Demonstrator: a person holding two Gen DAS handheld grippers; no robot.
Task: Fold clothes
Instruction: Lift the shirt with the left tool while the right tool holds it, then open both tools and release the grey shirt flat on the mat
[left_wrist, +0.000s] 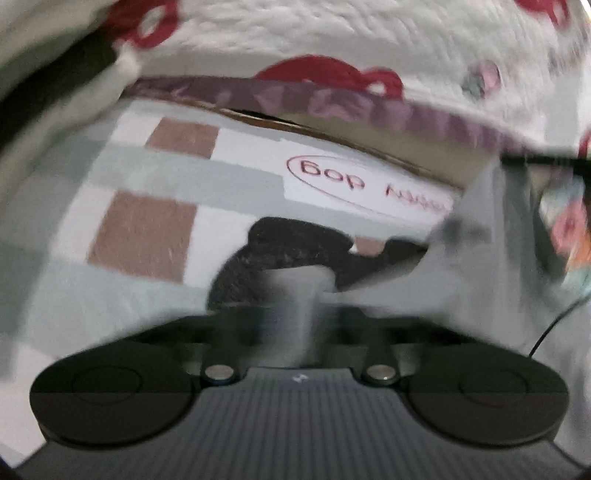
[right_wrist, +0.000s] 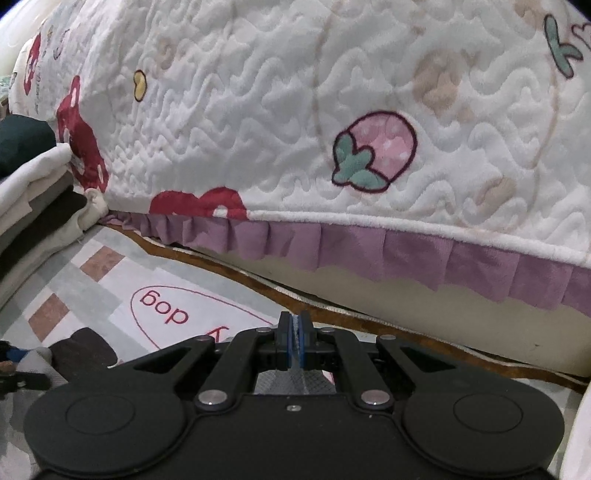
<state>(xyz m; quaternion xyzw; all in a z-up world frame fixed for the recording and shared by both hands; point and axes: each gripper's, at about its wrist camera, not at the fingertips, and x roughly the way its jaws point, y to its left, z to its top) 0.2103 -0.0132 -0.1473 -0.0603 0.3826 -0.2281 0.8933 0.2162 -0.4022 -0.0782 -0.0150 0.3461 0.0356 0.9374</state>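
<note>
In the left wrist view everything is motion-blurred. A grey garment (left_wrist: 436, 280) runs from the middle of my left gripper (left_wrist: 299, 306) off to the right, covering the fingers; the jaws look closed on it. A dark shape (left_wrist: 273, 251) lies on the mat just behind. In the right wrist view my right gripper (right_wrist: 295, 332) has its blue pads (right_wrist: 302, 341) pressed together, with a thin sliver of grey fabric (right_wrist: 293, 382) caught between them and showing below. It hovers low over the mat, facing the bed.
A white quilted bedcover (right_wrist: 295, 110) with strawberry prints and a purple frill (right_wrist: 369, 251) hangs close ahead. A stack of folded clothes (right_wrist: 33, 199) stands at the left. A checked play mat (right_wrist: 110, 280) with red lettering covers the floor. A black cable (left_wrist: 546, 332) runs at the right.
</note>
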